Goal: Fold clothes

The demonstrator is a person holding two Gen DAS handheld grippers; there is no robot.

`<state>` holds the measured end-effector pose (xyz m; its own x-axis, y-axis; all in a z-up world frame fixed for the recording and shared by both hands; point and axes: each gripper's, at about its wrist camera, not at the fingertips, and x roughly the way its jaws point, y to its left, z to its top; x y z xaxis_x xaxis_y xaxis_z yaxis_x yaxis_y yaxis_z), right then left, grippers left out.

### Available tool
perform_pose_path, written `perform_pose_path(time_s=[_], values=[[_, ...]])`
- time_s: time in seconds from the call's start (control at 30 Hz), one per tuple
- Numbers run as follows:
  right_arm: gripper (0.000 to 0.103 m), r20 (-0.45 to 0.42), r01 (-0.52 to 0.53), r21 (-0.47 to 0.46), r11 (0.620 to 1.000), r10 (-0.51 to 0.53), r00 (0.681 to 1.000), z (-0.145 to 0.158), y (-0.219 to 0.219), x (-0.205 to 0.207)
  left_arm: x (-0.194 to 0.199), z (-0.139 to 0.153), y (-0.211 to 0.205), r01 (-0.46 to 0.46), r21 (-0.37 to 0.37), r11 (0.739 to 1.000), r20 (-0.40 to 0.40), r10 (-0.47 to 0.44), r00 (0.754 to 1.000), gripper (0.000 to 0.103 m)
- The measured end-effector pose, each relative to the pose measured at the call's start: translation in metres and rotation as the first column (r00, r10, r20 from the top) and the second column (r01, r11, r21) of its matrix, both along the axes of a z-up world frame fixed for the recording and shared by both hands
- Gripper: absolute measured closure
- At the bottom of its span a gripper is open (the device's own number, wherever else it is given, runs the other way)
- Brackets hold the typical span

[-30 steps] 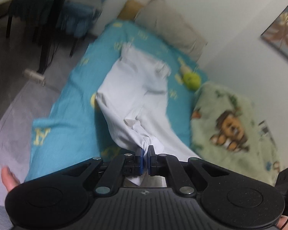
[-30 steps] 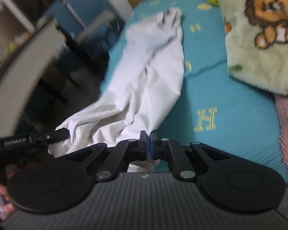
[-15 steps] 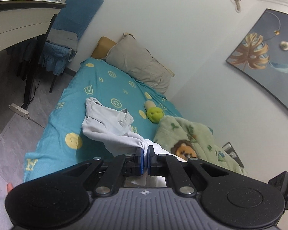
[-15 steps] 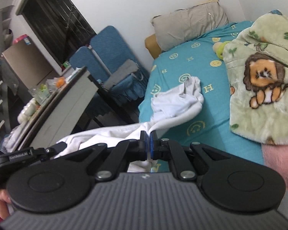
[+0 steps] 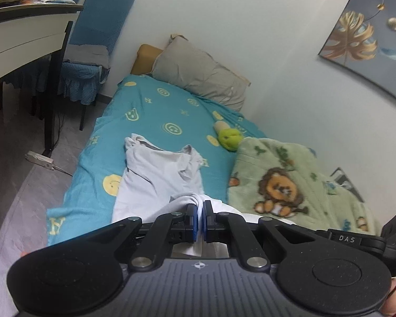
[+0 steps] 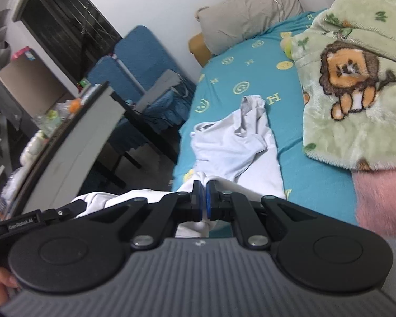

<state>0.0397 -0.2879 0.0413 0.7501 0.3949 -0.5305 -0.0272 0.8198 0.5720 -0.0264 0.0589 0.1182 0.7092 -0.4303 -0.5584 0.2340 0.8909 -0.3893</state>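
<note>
A white garment [image 5: 158, 177] lies stretched along the teal bed sheet [image 5: 150, 111], its far end crumpled toward the pillows. My left gripper [image 5: 200, 207] is shut on the garment's near edge. The garment also shows in the right wrist view [image 6: 232, 148], where my right gripper [image 6: 204, 189] is shut on another part of the near edge. Both grippers hold the near end raised above the bed's foot. Cloth bunches at each pair of fingertips and hangs below them.
A green lion blanket [image 5: 290, 185] covers the bed's right side, with a pink cover [image 6: 377, 198] beside it. A green plush toy [image 5: 229, 138] and grey pillow [image 5: 198, 74] lie farther up. A desk [image 5: 26, 34] and blue chairs [image 5: 92, 45] stand left of the bed.
Both grippers lifted and pulled the garment's near end back toward the bed's foot. The garment went from bunched to stretched out lengthwise on the sheet.
</note>
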Motion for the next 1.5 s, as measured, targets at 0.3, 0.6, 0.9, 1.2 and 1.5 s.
perform_pose_path(time_s=[0.3, 0.6, 0.9, 1.2, 1.5], values=[[0.097, -0.108, 0.029, 0.033, 0.999, -0.026, 0.994, -0.067, -0.008, 0.116, 0.123, -0.069, -0.03, -0.029, 0.204, 0.978, 0.004, 0.029, 1.0, 0.098], [0.097, -0.161, 0.003, -0.126, 0.992, -0.023, 0.987, -0.132, 0.012, 0.191, 0.211, -0.162, -0.04, -0.008, 0.29, 0.957, -0.015, 0.013, 1.0, 0.098], [0.096, -0.219, -0.007, -0.193, 0.981, -0.036, 0.975, -0.169, 0.02, 0.225, 0.256, -0.216, -0.042, 0.018, 0.312, 0.95, -0.059, 0.0, 0.998, 0.095], [0.051, -0.208, 0.045, -0.107, 0.993, -0.066, 0.976, -0.157, 0.012, 0.215, 0.235, -0.197, -0.029, -0.014, 0.288, 0.958, -0.027, 0.023, 0.999, 0.032], [0.016, -0.128, 0.026, -0.147, 0.989, -0.045, 0.991, -0.128, 0.022, 0.171, 0.182, -0.172, 0.003, -0.043, 0.207, 0.977, -0.026, 0.05, 0.998, 0.03]])
